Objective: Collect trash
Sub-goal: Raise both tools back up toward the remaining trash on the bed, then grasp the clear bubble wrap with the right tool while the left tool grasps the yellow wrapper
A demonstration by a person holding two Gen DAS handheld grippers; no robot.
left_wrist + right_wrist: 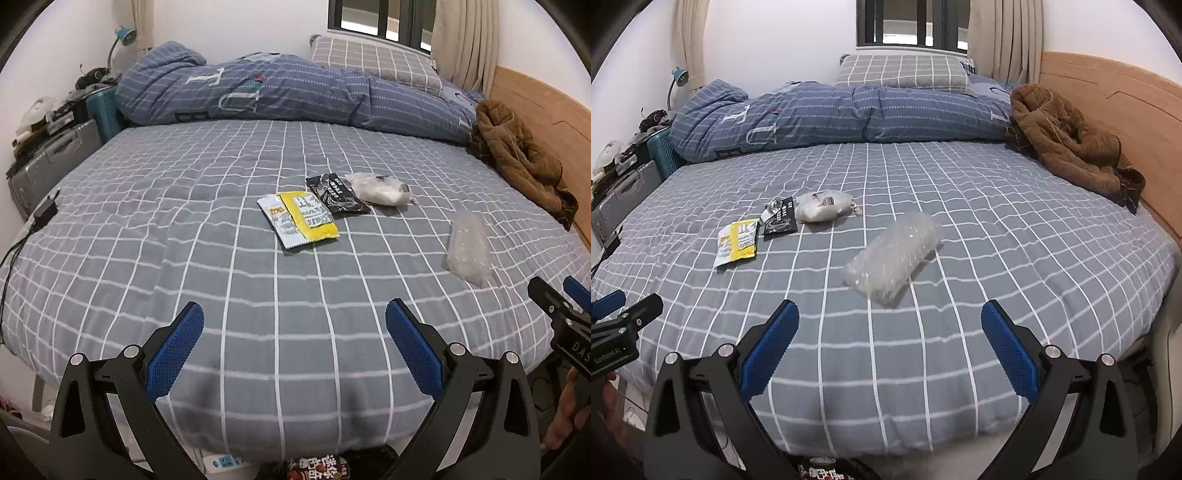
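- I hold both tools above the near edge of the bed (147,206), and no trash is picked up yet — in my judgement this is the very start of the collecting.
- My left gripper (294,325) is wide open, nothing is between its blue pads (177,350).
- My right gripper (890,325) is also wide open and empty.
- The trash lies on the grey checked sheet, in the middle of the bed: a yellow and white packet (301,219), a black packet (336,195) just beside it, and a white crumpled bag (380,190) that touches the black one.
- A piece of bubble wrap (894,254) lies apart from these three, and it is the nearest thing to my right gripper, almost straight in front of it.
- Under the edge of the bed I see a dark printed bag (319,469) — if it is for the trash, I cannot tell.
- The next move, I think, is to go forward and down with the right gripper until the pads are on both sides of the bubble wrap, then close gently, because it is soft and light and can slip.
- The flat packets will need a low, careful pinch at one edge, so the sheet is not caught together with them.
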